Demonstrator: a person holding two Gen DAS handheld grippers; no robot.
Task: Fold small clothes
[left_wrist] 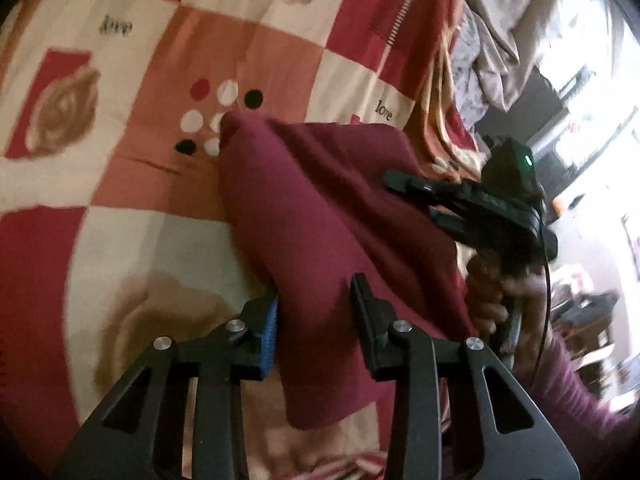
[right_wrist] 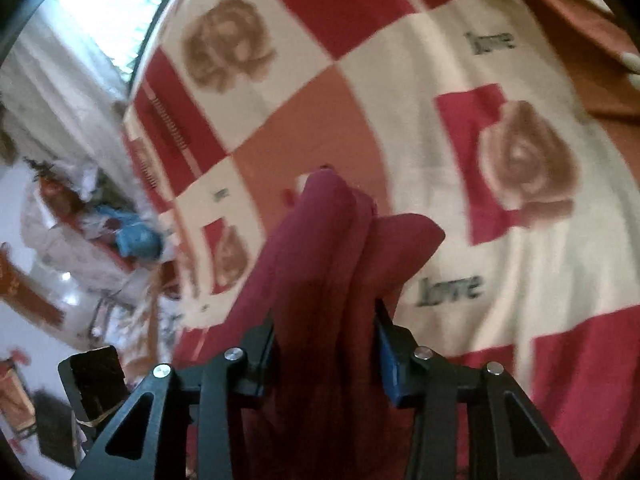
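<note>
Left wrist view: maroon garment (left_wrist: 320,216) runs from my left gripper (left_wrist: 316,300) toward 11 o'clock, lifted over the patchwork bedspread (left_wrist: 120,216). Both sets of jaws clamp it — my right gripper (left_wrist: 404,188) grips its edge at 2 o'clock, equally near.

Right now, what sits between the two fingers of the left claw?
Maroon cloth fills the gap of the left claw, seen in the left wrist view.
</note>
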